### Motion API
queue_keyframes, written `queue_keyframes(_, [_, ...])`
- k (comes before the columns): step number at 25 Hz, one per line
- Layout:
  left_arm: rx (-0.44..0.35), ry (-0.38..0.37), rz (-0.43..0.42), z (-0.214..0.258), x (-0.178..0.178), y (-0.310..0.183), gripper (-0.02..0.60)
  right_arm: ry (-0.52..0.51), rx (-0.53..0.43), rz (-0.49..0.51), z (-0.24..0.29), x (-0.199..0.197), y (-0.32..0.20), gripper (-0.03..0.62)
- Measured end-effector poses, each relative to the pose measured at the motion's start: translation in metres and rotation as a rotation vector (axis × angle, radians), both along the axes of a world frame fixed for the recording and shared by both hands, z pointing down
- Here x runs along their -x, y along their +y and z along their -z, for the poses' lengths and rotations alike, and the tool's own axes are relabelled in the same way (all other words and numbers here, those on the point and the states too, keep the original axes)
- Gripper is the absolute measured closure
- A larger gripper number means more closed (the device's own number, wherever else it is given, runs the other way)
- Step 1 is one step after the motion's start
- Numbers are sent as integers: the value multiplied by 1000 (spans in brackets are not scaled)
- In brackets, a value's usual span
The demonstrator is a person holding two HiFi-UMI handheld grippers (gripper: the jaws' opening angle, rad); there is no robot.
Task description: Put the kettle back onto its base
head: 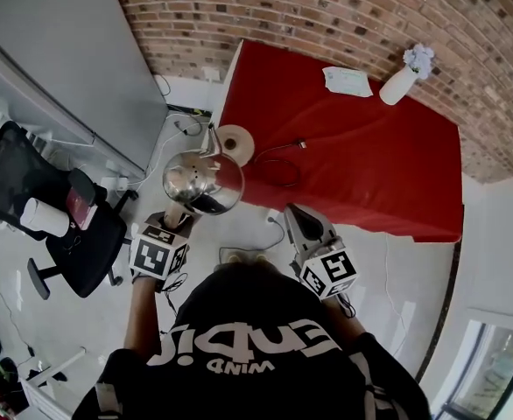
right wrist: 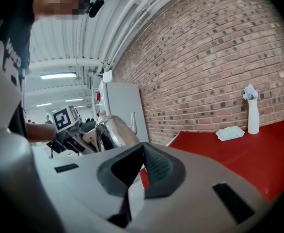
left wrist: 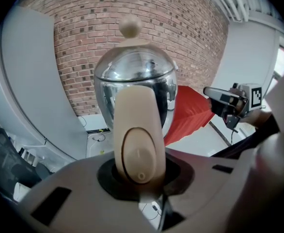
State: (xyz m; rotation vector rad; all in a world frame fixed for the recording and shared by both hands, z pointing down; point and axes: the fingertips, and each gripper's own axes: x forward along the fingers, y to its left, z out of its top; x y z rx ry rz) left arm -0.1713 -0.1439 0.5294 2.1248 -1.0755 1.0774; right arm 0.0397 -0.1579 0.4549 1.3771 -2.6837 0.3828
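Left gripper (head: pixel 176 220) clamped on the handle of the kettle (head: pixel 202 180), holding it in the air.
It hangs over the floor just off the corner of the red table (head: pixel 370 164), near but not touching the round base (head: pixel 236 143) on that corner. Right gripper (right wrist: pixel 134 174) is empty, jaws only slightly apart.
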Motion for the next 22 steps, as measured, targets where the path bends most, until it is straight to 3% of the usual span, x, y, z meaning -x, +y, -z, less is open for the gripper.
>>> queue_keyframes(22, [34,-61,-18,-58,-24,-129,520,-17,41,38,-15,-13,-42,573])
